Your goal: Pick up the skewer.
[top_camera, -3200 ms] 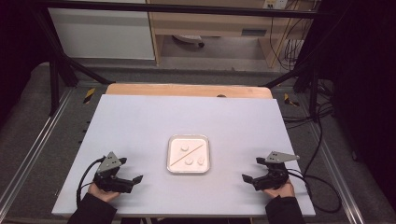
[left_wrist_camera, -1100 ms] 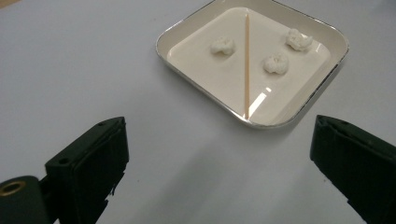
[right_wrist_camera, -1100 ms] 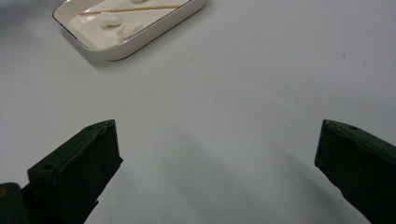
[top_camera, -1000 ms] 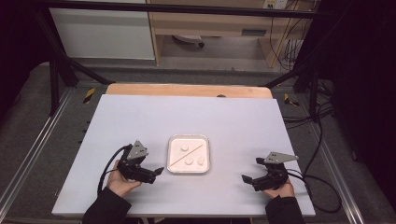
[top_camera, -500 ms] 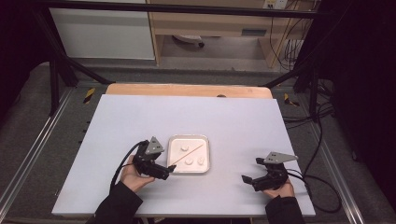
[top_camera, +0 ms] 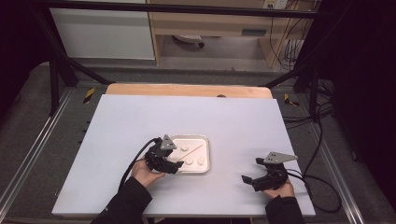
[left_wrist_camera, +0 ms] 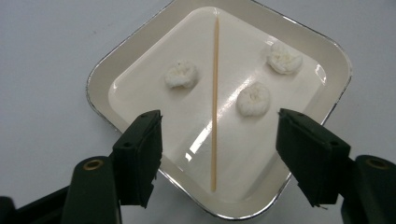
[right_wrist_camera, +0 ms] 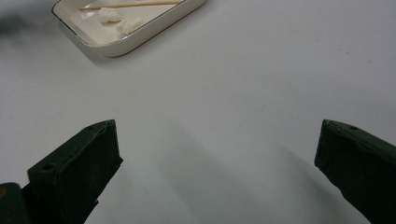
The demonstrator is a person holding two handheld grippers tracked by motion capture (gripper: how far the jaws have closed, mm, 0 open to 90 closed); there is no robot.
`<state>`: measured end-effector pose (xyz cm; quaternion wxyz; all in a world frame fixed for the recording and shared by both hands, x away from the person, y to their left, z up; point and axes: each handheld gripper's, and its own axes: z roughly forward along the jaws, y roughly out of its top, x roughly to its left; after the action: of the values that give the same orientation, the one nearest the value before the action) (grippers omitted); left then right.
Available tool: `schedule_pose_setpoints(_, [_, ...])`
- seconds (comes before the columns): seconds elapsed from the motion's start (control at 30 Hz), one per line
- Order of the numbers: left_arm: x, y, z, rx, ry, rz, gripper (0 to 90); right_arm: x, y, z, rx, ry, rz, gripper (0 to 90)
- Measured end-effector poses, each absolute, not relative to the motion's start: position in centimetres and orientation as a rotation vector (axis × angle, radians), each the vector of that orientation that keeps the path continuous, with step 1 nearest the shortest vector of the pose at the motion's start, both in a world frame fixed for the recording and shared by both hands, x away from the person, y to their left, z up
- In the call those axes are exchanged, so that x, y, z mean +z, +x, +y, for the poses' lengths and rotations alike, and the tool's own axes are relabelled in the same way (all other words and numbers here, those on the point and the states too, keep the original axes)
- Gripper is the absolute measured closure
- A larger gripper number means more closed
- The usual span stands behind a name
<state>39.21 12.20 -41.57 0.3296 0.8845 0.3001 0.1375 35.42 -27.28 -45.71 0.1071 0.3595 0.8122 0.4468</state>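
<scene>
The wooden skewer (top_camera: 192, 150) lies aslant in the white tray (top_camera: 206, 164) at the middle of the table (top_camera: 233, 116) in the high view, three little white puffs (top_camera: 189, 161) around it, and the left gripper (top_camera: 173, 167) hangs over the tray's near-left corner while the right gripper (top_camera: 248, 180) rests well apart on the bare table. On to the left gripper view: the skewer (left_wrist_camera: 215, 102) runs straight up between the two black jaws, which have just been closing and stand half-wide, pads clear of it, nothing pinched yet. By my read it is light, stiff and thin, apt to roll on that glossy tray (left_wrist_camera: 100, 72), and snappable if squeezed askew, so the near end by the rim, away from the puffs (left_wrist_camera: 252, 99), looks the place to pinch. Right gripper view now: jaws spread wide over empty table, holding nothing, with the tray (right_wrist_camera: 140, 38) and skewer (right_wrist_camera: 130, 5) off in the far corner.
</scene>
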Motion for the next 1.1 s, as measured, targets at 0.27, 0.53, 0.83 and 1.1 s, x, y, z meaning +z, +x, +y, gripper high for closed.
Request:
schedule_pose_setpoints(0.27, [-42.6,40.0,11.4,0.338,2.35,0.795,47.8,-45.7,35.4,-27.3,1.317,1.06,2.394,0.7])
schedule_pose_setpoints(0.53, [-43.2,40.2,11.0,0.333,2.387,0.781,62.9,-45.7,35.4,-27.3,1.317,1.059,2.396,0.7])
schedule_pose_setpoints(0.83, [-43.5,40.2,10.8,0.341,2.4,0.775,76.3,-45.7,35.4,-27.3,1.314,1.055,2.396,0.7])
schedule_pose_setpoints(1.1, [-43.5,40.0,10.5,0.351,2.397,0.779,84.4,-45.7,35.4,-27.3,1.315,1.055,2.395,0.7])
